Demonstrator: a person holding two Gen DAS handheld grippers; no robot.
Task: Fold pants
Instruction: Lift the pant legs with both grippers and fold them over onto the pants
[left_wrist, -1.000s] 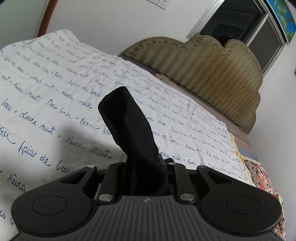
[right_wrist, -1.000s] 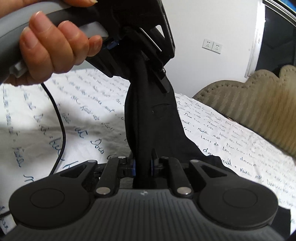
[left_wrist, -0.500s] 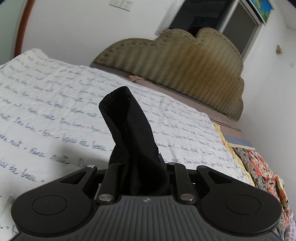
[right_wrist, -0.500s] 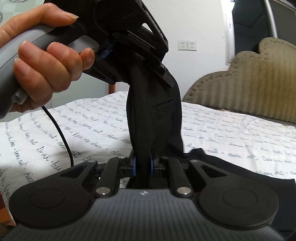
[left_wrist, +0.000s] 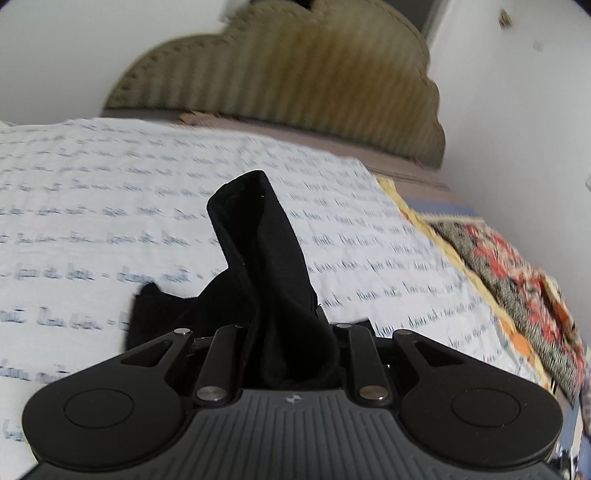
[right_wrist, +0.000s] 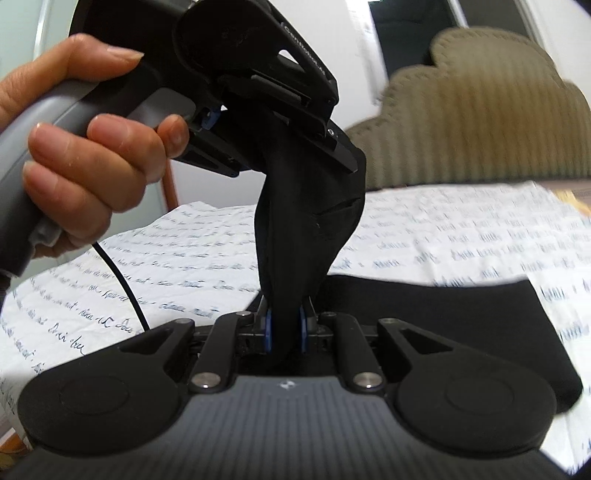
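Pants (right_wrist: 306, 221): strung between the left gripper (right_wrist: 295, 147) above and the right gripper (right_wrist: 284, 328) below; the rest lies on the bed (right_wrist: 177, 266).
Headboard (left_wrist: 295, 85): behind the bed.
Patterned blanket (left_wrist: 517, 280): right of the bed sheet (left_wrist: 110, 206).

One pair of black pants (right_wrist: 436, 317), two grippers (right_wrist: 284, 328) (right_wrist: 258, 74), one hand (right_wrist: 85, 162), one headboard (left_wrist: 280, 85), one patterned blanket (left_wrist: 517, 280).

Soft, even indoor light; motion blur and fisheye warp in both views.

The white walls look bright but without glare, and shadows are faint. The black pants (left_wrist: 266, 266) show almost no fold detail. The bedsheet's (left_wrist: 110, 206) script smears in the left view and at the right of the right view, as does the headboard (right_wrist: 480, 107). Frame corners darken and straight lines bow.
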